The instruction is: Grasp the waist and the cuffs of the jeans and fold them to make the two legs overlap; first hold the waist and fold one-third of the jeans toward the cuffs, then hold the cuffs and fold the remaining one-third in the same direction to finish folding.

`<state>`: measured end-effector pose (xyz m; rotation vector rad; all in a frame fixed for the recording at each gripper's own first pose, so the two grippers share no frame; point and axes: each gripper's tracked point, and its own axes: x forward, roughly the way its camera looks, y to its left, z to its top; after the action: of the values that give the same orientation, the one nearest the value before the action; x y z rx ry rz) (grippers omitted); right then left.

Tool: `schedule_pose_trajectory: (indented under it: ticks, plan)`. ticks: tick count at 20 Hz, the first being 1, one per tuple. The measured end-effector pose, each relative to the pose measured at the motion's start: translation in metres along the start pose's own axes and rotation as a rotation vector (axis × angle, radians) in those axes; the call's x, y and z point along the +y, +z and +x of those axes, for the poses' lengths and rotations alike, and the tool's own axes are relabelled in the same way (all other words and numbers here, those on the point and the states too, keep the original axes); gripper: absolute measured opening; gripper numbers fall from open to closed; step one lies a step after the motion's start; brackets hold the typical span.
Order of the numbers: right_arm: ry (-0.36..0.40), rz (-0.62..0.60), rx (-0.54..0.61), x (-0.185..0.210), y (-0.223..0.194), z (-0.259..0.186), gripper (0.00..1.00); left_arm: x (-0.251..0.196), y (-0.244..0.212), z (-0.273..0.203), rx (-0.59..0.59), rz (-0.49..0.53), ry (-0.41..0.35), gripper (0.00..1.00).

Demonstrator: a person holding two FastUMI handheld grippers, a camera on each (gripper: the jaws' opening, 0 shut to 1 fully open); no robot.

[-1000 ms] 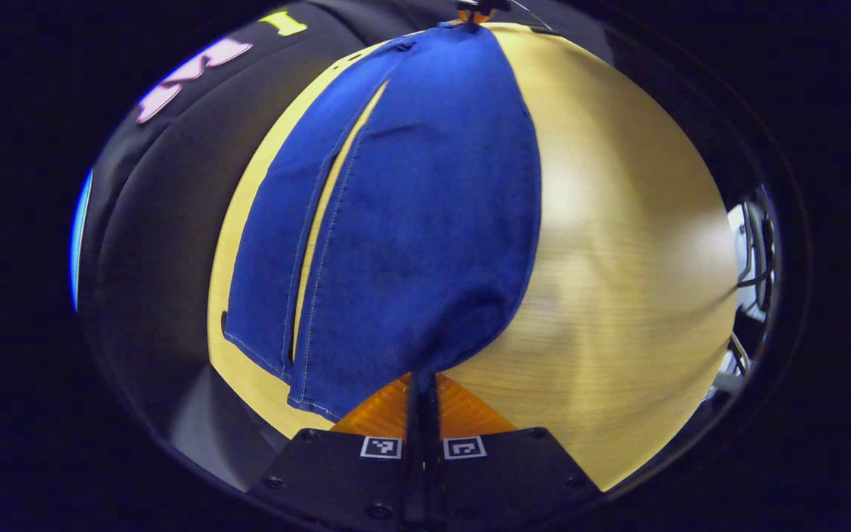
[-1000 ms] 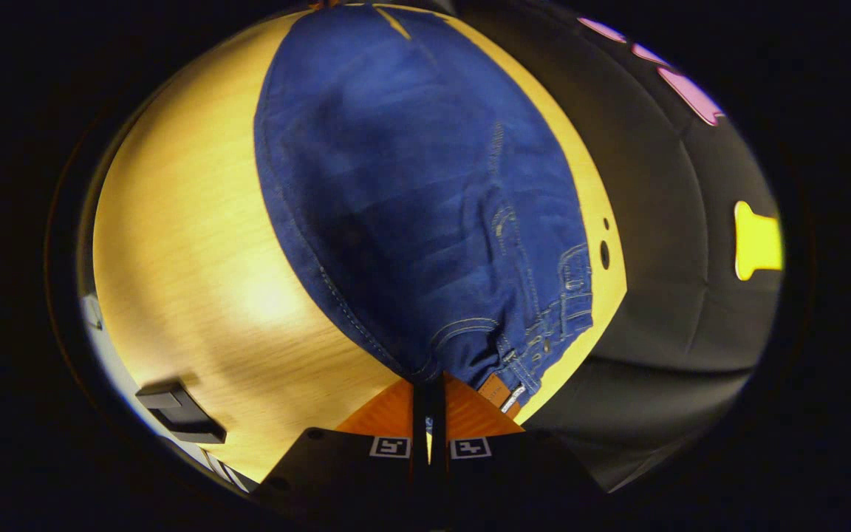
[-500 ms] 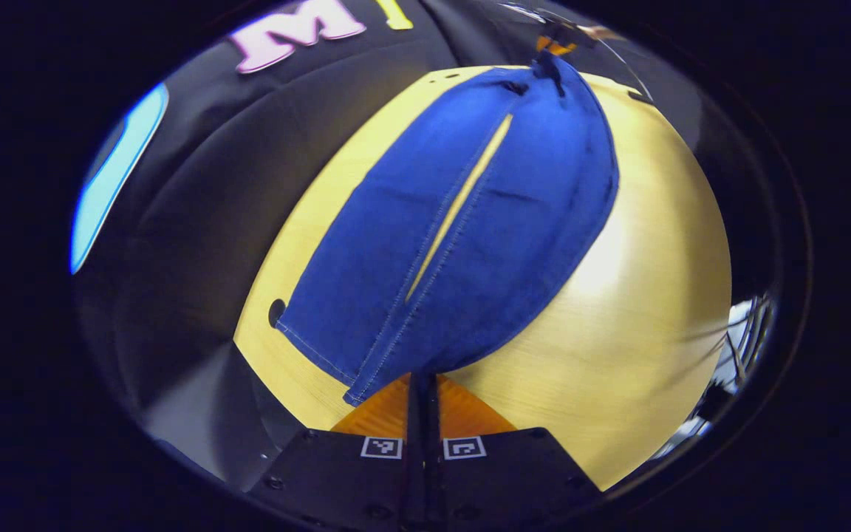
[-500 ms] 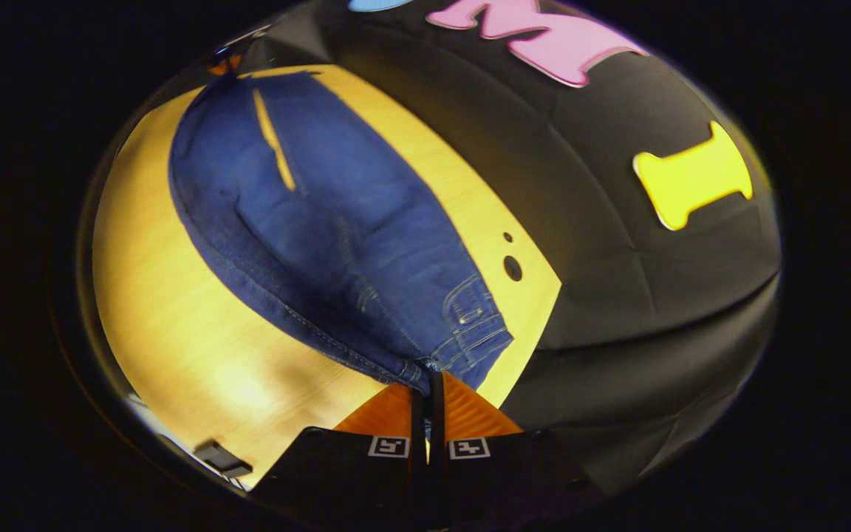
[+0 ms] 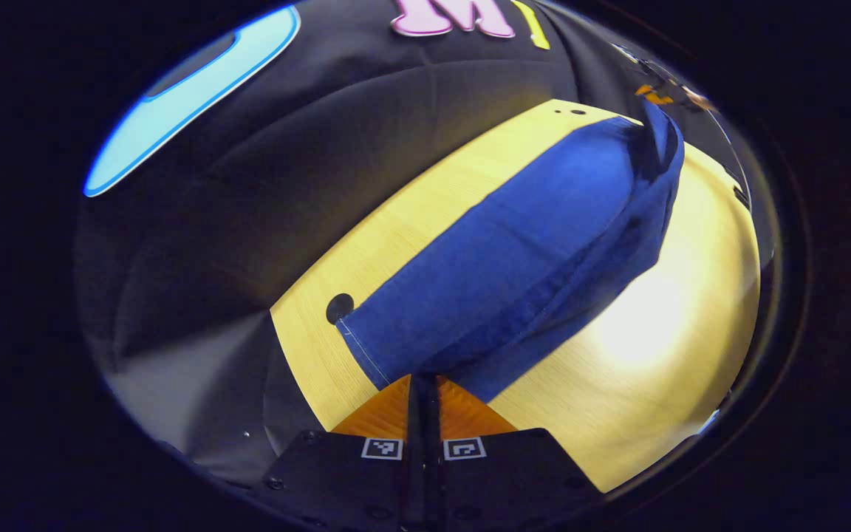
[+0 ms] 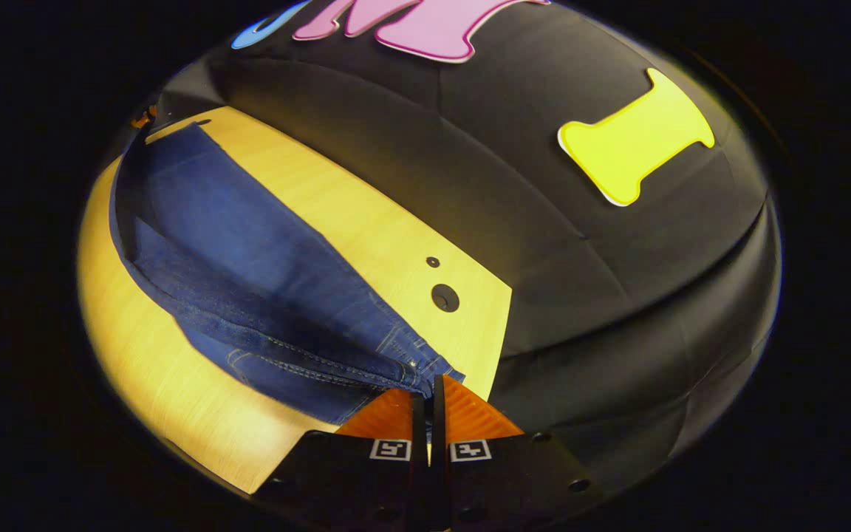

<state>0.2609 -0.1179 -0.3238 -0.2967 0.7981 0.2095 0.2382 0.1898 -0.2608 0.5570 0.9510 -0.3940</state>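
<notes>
The blue jeans stretch across the pale wooden table, one leg raised and draped over the other. In the left gripper view my left gripper is shut on the cuff end, and the far waist end rises to the other gripper at the top right. The right gripper view has the jeans running away to the upper left. There my right gripper is shut on the waistband, whose belt loops and stitching lie just left of its tips. The lifted leg hides the lower one for most of its length.
The table's back edge meets the black cloth wall. Two round holes sit in the tabletop near the waist corner, and another hole lies by the cuff corner. Bare wood lies on the near side of the jeans.
Both grippers have swung the held leg up and over toward the wall. The gap between the legs has closed, and the two legs now overlap.
</notes>
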Motion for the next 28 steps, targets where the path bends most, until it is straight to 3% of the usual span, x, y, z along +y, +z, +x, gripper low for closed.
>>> schedule_pose_trajectory:
  ticks: [2, 3, 4, 6, 12, 14, 15, 17, 19, 22, 23, 25, 28]
  plan:
    - [-0.007, 0.066, 0.038, -0.002, -0.003, 0.023, 0.05, 0.016, 0.012, 0.020, 0.019, -0.053, 0.037, 0.06]
    - [-0.008, 0.093, 0.053, -0.001, -0.003, 0.037, 0.00, 0.021, 0.017, 0.031, 0.037, -0.078, 0.050, 0.06]
    - [-0.008, 0.120, 0.070, 0.001, -0.006, 0.050, 0.05, 0.023, 0.019, 0.044, 0.047, -0.105, 0.061, 0.06]
    - [-0.011, 0.161, 0.109, 0.007, -0.011, 0.077, 0.05, 0.026, 0.019, 0.068, 0.083, -0.146, 0.088, 0.03]
    - [-0.072, 0.101, 0.153, 0.013, -0.005, 0.123, 0.04, 0.038, 0.010, 0.104, 0.122, -0.237, 0.171, 0.07]
    - [-0.088, 0.059, 0.155, 0.012, -0.006, 0.123, 0.05, 0.059, 0.006, 0.097, 0.116, -0.241, 0.258, 0.23]
    - [-0.099, 0.033, 0.153, 0.011, -0.004, 0.122, 0.00, 0.074, 0.006, 0.090, 0.110, -0.236, 0.313, 0.49]
    - [-0.165, -0.031, 0.144, 0.004, 0.006, 0.113, 0.06, 0.105, 0.009, 0.074, 0.089, -0.247, 0.423, 0.78]
    - [-0.258, -0.107, 0.071, -0.006, 0.033, 0.096, 0.09, 0.113, 0.022, 0.054, 0.045, -0.274, 0.483, 0.95]
    - [-0.252, -0.020, -0.068, -0.015, 0.078, 0.057, 0.72, 0.112, 0.041, 0.043, -0.024, -0.292, 0.485, 0.96]
    - [-0.246, 0.036, -0.104, -0.019, 0.092, 0.039, 0.73, 0.109, 0.045, 0.041, -0.050, -0.314, 0.473, 0.96]
    - [-0.227, 0.177, -0.151, -0.037, 0.099, 0.024, 0.87, 0.095, 0.062, 0.028, -0.118, -0.389, 0.429, 0.97]
    - [-0.234, 0.293, -0.162, -0.059, 0.097, -0.011, 0.92, 0.048, 0.106, -0.003, -0.277, -0.509, 0.322, 0.98]
